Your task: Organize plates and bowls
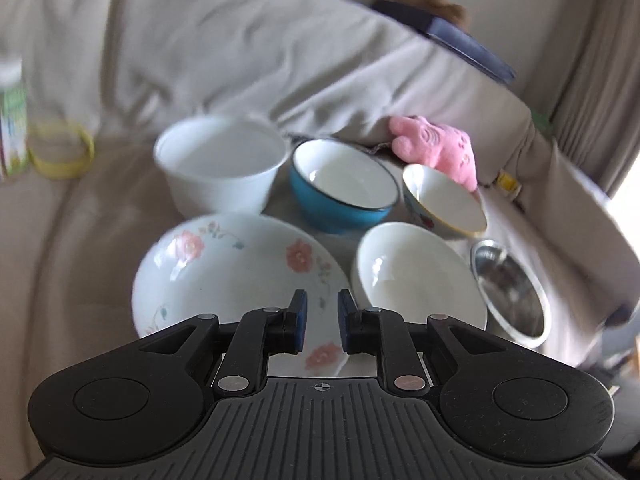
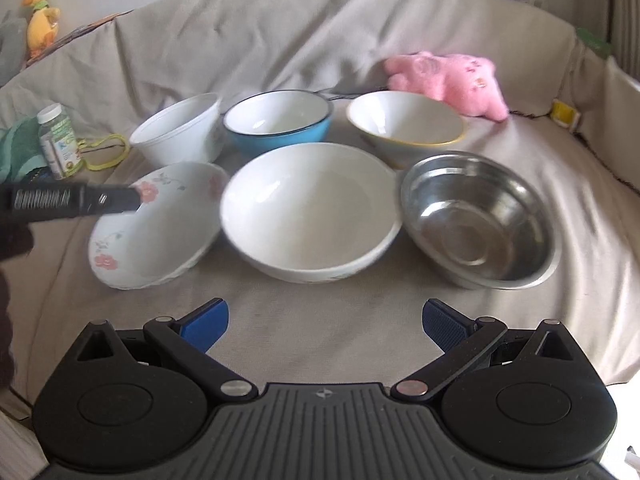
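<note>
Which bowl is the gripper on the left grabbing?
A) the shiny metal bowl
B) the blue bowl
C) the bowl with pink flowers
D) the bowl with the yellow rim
C: the left gripper has its fingers closed on the rim of the bowl with pink flowers, which sits tilted, while the right gripper is open and holds nothing.

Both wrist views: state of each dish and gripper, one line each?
floral plate: tilted, rim between left fingers
left gripper: nearly closed on plate rim
right gripper: open, holding nothing
big white bowl: upright, empty
steel bowl: tilted, empty
blue bowl: upright, empty
</note>
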Tool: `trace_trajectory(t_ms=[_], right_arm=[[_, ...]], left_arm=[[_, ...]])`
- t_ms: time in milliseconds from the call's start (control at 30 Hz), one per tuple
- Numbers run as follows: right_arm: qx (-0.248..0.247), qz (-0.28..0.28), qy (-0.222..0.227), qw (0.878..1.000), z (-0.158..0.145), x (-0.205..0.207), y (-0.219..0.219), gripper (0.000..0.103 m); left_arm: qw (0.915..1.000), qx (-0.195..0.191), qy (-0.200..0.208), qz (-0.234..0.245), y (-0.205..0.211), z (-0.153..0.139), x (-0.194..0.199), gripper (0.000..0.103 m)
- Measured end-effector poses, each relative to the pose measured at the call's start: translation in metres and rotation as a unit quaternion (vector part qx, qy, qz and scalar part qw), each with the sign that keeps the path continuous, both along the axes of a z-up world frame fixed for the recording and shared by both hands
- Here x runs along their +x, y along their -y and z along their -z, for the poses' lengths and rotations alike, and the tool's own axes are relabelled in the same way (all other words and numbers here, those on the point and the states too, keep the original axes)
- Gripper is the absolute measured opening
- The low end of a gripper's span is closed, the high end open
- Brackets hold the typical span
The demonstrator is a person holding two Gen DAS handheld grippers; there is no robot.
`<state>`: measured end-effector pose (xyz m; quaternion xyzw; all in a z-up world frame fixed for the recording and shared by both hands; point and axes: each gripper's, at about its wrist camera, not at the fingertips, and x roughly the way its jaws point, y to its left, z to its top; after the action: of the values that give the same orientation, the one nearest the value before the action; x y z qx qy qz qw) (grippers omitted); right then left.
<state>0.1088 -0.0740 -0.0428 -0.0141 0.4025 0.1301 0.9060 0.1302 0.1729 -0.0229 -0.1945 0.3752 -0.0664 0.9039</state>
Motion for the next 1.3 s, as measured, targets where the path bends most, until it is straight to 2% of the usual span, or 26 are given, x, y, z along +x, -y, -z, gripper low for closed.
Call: trace_trajectory(t_ms=[33, 67, 100, 167, 233, 300, 367, 500, 567, 633, 667, 733, 833, 900, 1000, 1200, 1300], right_arm=[[0.006, -0.006, -0.004, 1.000, 0.001, 0.002, -0.006, 0.103], [0.016, -0.014, -0.011, 1.000, 0.003, 0.006, -0.013, 0.103], [0.024, -0.021, -0.015, 0.999, 0.005, 0.009, -0.020, 0.103], [0.038, -0.034, -0.022, 0.998, 0.007, 0.013, -0.034, 0.103], [0.035, -0.050, -0.024, 0.998, 0.010, 0.016, -0.054, 0.103], [0.033, -0.063, -0.025, 0.997, 0.013, 0.019, -0.072, 0.103], [0.040, -0.072, -0.030, 0.996, 0.017, 0.024, -0.090, 0.103], [0.045, -0.074, -0.041, 0.995, 0.028, 0.032, -0.115, 0.103], [0.048, -0.079, -0.049, 0.994, 0.035, 0.038, -0.122, 0.101], [0.040, -0.080, -0.050, 0.995, 0.040, 0.042, -0.129, 0.088], [0.032, -0.078, -0.049, 0.995, 0.042, 0.045, -0.132, 0.085], [0.020, -0.069, -0.049, 0.996, 0.045, 0.050, -0.135, 0.071], [0.014, -0.056, -0.048, 0.997, 0.051, 0.060, -0.139, 0.061], [0.011, -0.050, -0.044, 0.998, 0.052, 0.063, -0.140, 0.057], [-0.001, -0.050, -0.035, 0.998, 0.053, 0.064, -0.144, 0.056], [-0.008, -0.059, -0.029, 0.998, 0.054, 0.062, -0.147, 0.056], [-0.005, -0.069, -0.030, 0.997, 0.053, 0.058, -0.150, 0.056]], left_arm=[[0.9984, -0.051, -0.021, -0.012, -0.023, 0.009, 0.007, 0.019], [0.9958, -0.080, -0.035, -0.026, -0.039, 0.016, 0.010, 0.019], [0.9944, -0.088, -0.042, -0.041, -0.050, 0.022, 0.012, 0.019], [0.9948, -0.060, -0.043, -0.070, -0.065, 0.028, 0.013, 0.019], [0.9977, -0.031, -0.018, -0.057, -0.075, 0.027, 0.017, 0.019], [0.9974, -0.029, -0.018, -0.063, -0.087, 0.028, 0.019, 0.019], [0.9958, -0.044, -0.012, -0.080, -0.103, 0.030, 0.018, 0.019], [0.9969, -0.015, 0.003, -0.077, -0.119, 0.030, 0.020, 0.019], [0.9971, -0.020, 0.002, -0.074, -0.124, 0.034, 0.024, 0.019], [0.9964, -0.036, -0.009, -0.076, -0.128, 0.041, 0.030, 0.019], [0.9963, -0.035, -0.013, -0.078, -0.129, 0.043, 0.033, 0.019], [0.9960, -0.027, -0.020, -0.082, -0.127, 0.047, 0.039, 0.019], [0.9963, -0.016, -0.029, -0.079, -0.121, 0.053, 0.047, 0.019], [0.9966, -0.003, -0.035, -0.074, -0.115, 0.057, 0.051, 0.019], [0.9959, 0.018, -0.053, -0.071, -0.109, 0.066, 0.054, 0.019], [0.9958, 0.011, -0.065, -0.064, -0.111, 0.071, 0.054, 0.022], [0.9952, 0.024, -0.064, -0.071, -0.109, 0.070, 0.052, 0.022]])
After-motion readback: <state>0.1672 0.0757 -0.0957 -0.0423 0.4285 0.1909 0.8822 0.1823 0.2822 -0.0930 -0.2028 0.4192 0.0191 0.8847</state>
